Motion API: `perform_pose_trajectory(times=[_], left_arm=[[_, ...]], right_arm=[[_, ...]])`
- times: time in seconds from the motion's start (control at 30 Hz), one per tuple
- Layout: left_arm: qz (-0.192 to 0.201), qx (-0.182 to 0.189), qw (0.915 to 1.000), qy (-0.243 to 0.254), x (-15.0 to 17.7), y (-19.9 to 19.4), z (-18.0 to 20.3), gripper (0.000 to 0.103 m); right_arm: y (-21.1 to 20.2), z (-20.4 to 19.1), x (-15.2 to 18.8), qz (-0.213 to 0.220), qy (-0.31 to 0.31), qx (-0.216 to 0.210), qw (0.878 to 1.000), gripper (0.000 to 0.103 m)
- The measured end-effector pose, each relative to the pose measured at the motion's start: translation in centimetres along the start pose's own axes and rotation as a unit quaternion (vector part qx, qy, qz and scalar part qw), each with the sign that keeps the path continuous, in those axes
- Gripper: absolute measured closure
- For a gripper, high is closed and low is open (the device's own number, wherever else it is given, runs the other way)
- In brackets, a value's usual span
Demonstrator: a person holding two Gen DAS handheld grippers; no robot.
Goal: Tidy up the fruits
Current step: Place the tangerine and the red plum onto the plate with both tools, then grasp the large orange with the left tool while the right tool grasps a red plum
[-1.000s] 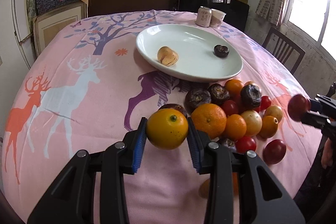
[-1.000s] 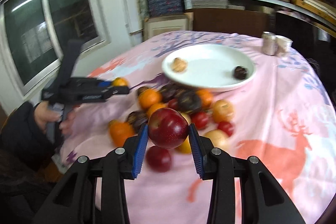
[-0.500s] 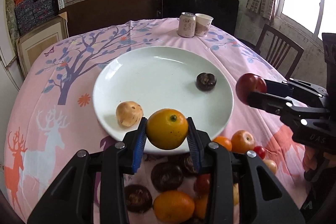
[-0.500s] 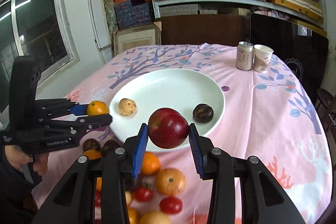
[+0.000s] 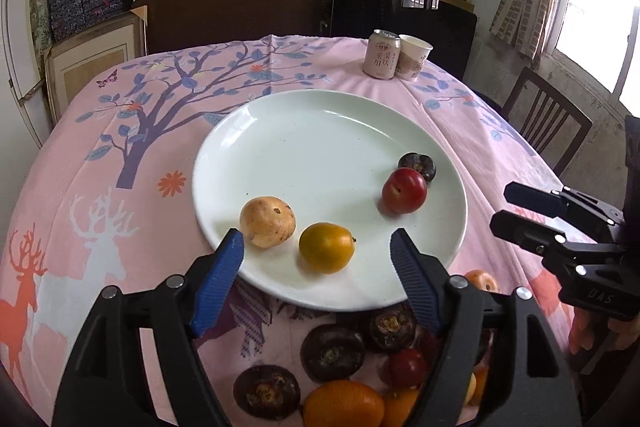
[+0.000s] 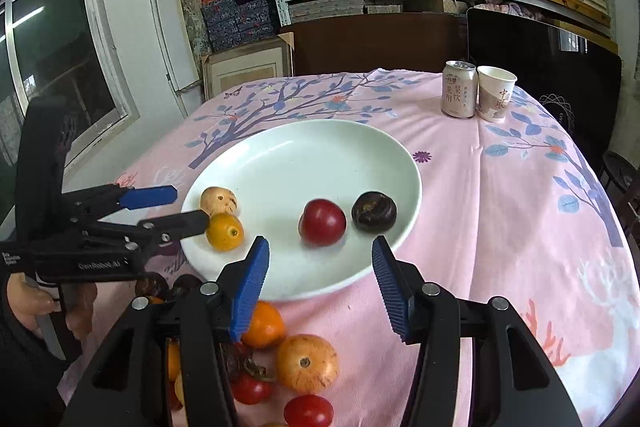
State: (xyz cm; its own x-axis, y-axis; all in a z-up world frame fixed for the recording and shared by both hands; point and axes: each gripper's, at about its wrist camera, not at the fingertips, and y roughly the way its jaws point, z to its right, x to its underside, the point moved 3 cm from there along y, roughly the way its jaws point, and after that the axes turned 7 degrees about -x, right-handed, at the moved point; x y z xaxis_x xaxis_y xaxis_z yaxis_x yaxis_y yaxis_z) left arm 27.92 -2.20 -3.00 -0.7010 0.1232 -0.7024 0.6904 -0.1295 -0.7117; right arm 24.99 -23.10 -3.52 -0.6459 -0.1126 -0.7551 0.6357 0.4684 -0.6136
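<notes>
Both wrist views, at the release stage of one placing cycle. My left gripper point(image 5: 316, 255) stands with its jaws spread wide and empty at lower centre of the left view; the orange citrus point(image 5: 327, 247) lies on the white plate point(image 5: 320, 131) just ahead of the blue pads point(image 5: 218, 281), touching neither. Beside it, toward the left of the frame, sits a tan round fruit point(image 5: 267, 222).

My right gripper point(image 6: 320, 267) is likewise parted and carries nothing. In the right view the red apple point(image 6: 322, 222) rests on the plate near its lower rim, centre frame, close against a dark mangosteen point(image 6: 374, 211) to its right. I cannot tell whether the two touch.

I judge that two fruits are set down and four in all are on the plate, so the task is only partly done. The loose pile point(image 5: 340, 367) is still off the plate, on the pink tablecloth point(image 6: 500, 187) along the bottom edge of both frames: more mangosteens, oranges and small red fruits point(image 6: 308, 411), packed close.

The next move, as I read it, calls for drawing each gripper back toward the bottom of the frame clear of the plate's rim, then choosing one fruit at the pile's edge. The fruits are round and crowded, so the jaws would need to straddle one without nudging its neighbours. A can point(image 6: 459, 89) and paper cup point(image 6: 495, 93) stand at upper right, well apart from the work.
</notes>
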Motion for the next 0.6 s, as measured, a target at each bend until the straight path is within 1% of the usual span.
perform_pose_trajectory(times=[0.07, 0.23, 0.37, 0.47, 0.6], left_arm=[[0.004, 0.004, 1.0000, 0.004, 1.0, -1.4, 0.0, 0.025], [0.003, 0.004, 0.9993, 0.037, 4.8, -4.5, 0.1, 0.025], [0.005, 0.018, 0.9980, 0.060, 8.3, -7.4, 0.5, 0.025], [0.001, 0.028, 0.9957, 0.089, 11.5, -9.2, 1.6, 0.025], [0.004, 0.017, 0.9922, 0.123, 14.8, -10.7, 3.2, 0.025]], right_arm=[[-0.9, -0.1, 0.8, 0.002, -0.001, 0.003, 1.000, 0.049], [-3.5, -0.4, 3.1, 0.005, 0.000, 0.008, 1.000, 0.043], [-5.2, -0.9, 5.3, 0.004, -0.003, 0.006, 1.000, 0.043], [-5.9, -1.4, 7.0, 0.001, -0.004, 0.004, 1.000, 0.043], [-5.9, -1.6, 8.9, -0.012, 0.001, 0.002, 1.000, 0.043]])
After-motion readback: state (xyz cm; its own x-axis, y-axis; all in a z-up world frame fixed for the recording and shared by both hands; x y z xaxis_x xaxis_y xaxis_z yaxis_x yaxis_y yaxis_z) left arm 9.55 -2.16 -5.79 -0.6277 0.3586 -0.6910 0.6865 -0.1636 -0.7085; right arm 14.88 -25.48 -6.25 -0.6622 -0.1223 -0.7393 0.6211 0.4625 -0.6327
